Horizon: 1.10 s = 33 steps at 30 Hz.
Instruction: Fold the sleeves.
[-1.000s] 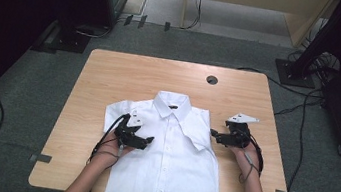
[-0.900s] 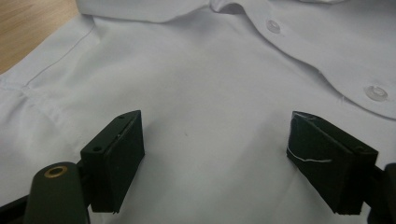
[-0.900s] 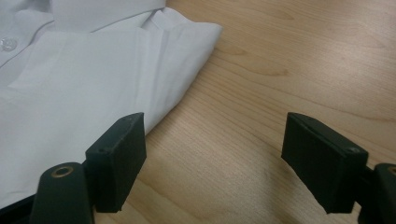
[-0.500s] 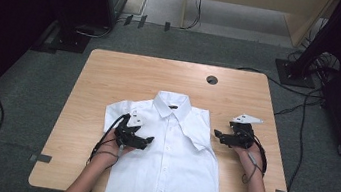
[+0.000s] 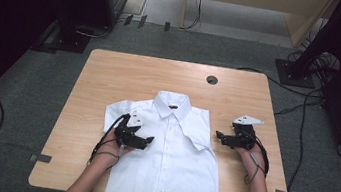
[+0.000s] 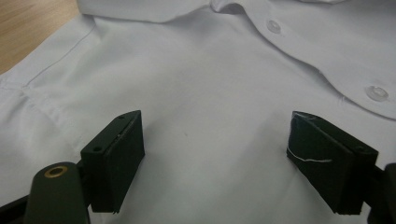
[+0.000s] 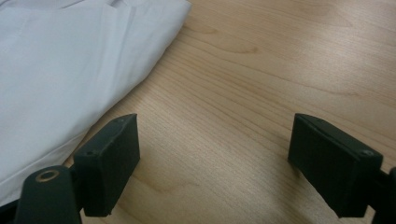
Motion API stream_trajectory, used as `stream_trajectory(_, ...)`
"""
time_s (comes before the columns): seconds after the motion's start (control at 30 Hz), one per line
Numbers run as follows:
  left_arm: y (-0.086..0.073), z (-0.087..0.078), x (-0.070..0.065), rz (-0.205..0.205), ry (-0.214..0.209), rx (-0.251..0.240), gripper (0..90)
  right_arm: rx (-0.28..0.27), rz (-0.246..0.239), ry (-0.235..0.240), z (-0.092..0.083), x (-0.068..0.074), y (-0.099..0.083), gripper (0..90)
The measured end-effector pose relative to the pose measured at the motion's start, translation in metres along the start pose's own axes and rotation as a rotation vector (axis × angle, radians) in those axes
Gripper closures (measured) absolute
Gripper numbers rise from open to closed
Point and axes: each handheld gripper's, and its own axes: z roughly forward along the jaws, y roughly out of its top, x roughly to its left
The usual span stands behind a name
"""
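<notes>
- The table [image 5: 110,77] carries a white shirt [image 5: 167,176] lying buttoned and face up, collar [image 5: 172,105] toward the far edge, hem running off the near edge and out of the high view.
- Shirt's already narrowed: both sides look tucked under, giving a tidy long rectangle, so I'd judge the side folds done and the bottom-up fold next.
- Change over the last second is on the person's right: the right gripper [image 5: 225,136] has backed a little off the shirt's edge, and its jaws have just been opening, with nothing between them.
- In the right gripper view those jaws stand spread over bare wood, the shirt's folded edge [image 7: 154,65] off to one side — that reads as a release, the right-side fold let go.
- The left gripper [image 5: 148,141] hasn't budged: it sits on the shirt's left chest, jaws spread wide, only flat cloth under them and no pinch.
- Its view shows two buttons [image 6: 273,25] on the placket nearby.
- Hard to say: whether the left jaw tips press the cloth or just hover over it.
- Hidden: the sleeves, presumably folded beneath, and the shirt's bottom edge, cut off.
- A small crease beside the right chest [image 5: 197,142] is too faint to read.
</notes>
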Motion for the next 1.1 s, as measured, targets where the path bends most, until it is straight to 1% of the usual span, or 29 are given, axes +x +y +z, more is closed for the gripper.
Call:
stream_trajectory(0.07,0.000,0.000,0.000,0.000,0.000,0.000,18.9,-0.002,-0.004,-0.004,0.000,-0.001,-0.001,15.8)
stream_trajectory(0.13,0.000,0.000,0.000,0.001,0.000,0.000,18.9,-0.003,-0.021,-0.013,-0.001,-0.002,-0.002,15.3)
stream_trajectory(0.2,0.000,0.000,0.000,0.002,-0.002,0.000,18.9,0.003,-0.022,-0.020,-0.001,-0.003,-0.003,13.3)
stream_trajectory(0.27,0.000,0.000,0.000,0.000,-0.002,0.000,18.8,0.005,-0.020,-0.019,-0.002,-0.003,-0.004,11.2)
stream_trajectory(0.33,0.000,0.000,0.000,-0.001,-0.001,0.000,18.9,0.014,-0.035,-0.004,-0.002,-0.003,-0.004,7.6)
stream_trajectory(0.43,0.000,0.000,0.000,-0.001,-0.004,-0.001,19.0,0.029,-0.046,0.003,-0.001,-0.002,-0.004,2.8)
stream_trajectory(0.6,0.001,-0.001,0.004,-0.006,0.001,0.010,19.0,0.035,-0.043,0.000,-0.001,-0.002,-0.004,0.6)
stream_trajectory(0.63,0.001,-0.003,0.006,-0.014,-0.001,0.011,19.0,0.036,-0.038,-0.006,-0.001,-0.001,-0.004,0.0)
stream_trajectory(0.77,0.001,-0.006,0.014,-0.022,0.011,0.015,19.0,0.037,-0.032,-0.012,-0.001,-0.001,-0.005,0.0)
stream_trajectory(0.87,0.001,-0.008,0.020,-0.038,0.017,0.006,19.0,0.037,-0.029,-0.017,-0.001,-0.001,-0.005,0.0)
stream_trajectory(1.0,0.001,-0.010,0.026,-0.038,0.017,0.008,19.0,0.038,-0.024,-0.020,-0.002,0.000,-0.005,0.0)
stream_trajectory(1.1,0.001,-0.010,0.029,-0.034,0.013,0.018,19.0,0.038,-0.021,-0.022,-0.002,0.000,-0.005,0.0)
